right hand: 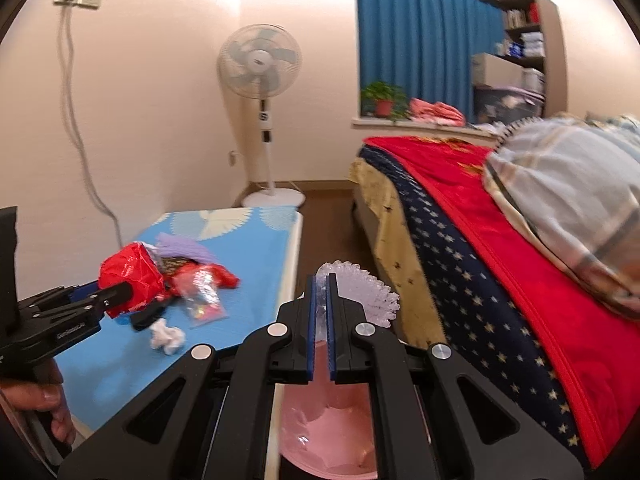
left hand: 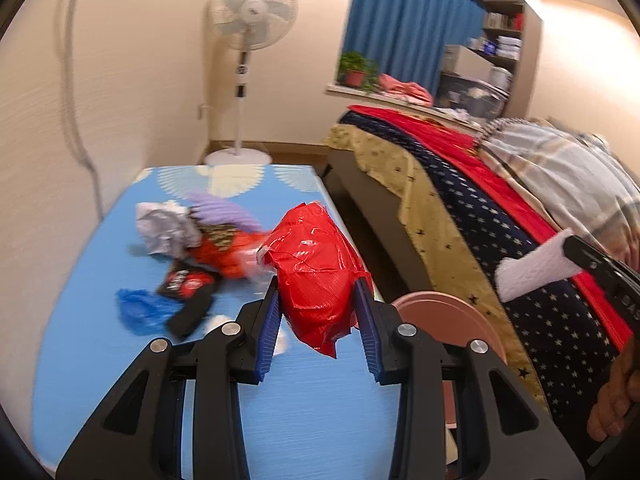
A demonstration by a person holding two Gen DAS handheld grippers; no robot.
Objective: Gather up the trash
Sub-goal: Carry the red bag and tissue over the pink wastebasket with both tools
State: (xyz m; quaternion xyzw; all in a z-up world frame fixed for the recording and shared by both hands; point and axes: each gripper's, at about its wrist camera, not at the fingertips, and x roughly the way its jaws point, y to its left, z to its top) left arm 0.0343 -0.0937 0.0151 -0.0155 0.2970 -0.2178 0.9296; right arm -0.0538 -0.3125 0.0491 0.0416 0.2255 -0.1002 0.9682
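The red bag [left hand: 320,276] is a crumpled plastic wad, clamped between the blue pads of the left gripper [left hand: 318,312] and held up above the blue mat [left hand: 100,360]; most of it bulges beyond the fingertips, with a loose tail hanging below them. It looks very light, soft and slick, so I judge it could squirm out of a shallow pinch; the thick middle where the pads press now seems the safest hold, not the dangling tail. The right gripper [right hand: 321,280] has its fingers together on a thin clear frilled wrapper [right hand: 360,292], which fans out past and to the right of the tips. That piece looks light, springy and probably crackly, best taken by its pinched edge as it is. Directly under the right fingers sits the pink bin [right hand: 328,432], open mouth up. Beyond the left fingertips, more litter lies on the mat: white paper [left hand: 164,224], a blue bag [left hand: 140,308] and dark wrappers [left hand: 188,284].
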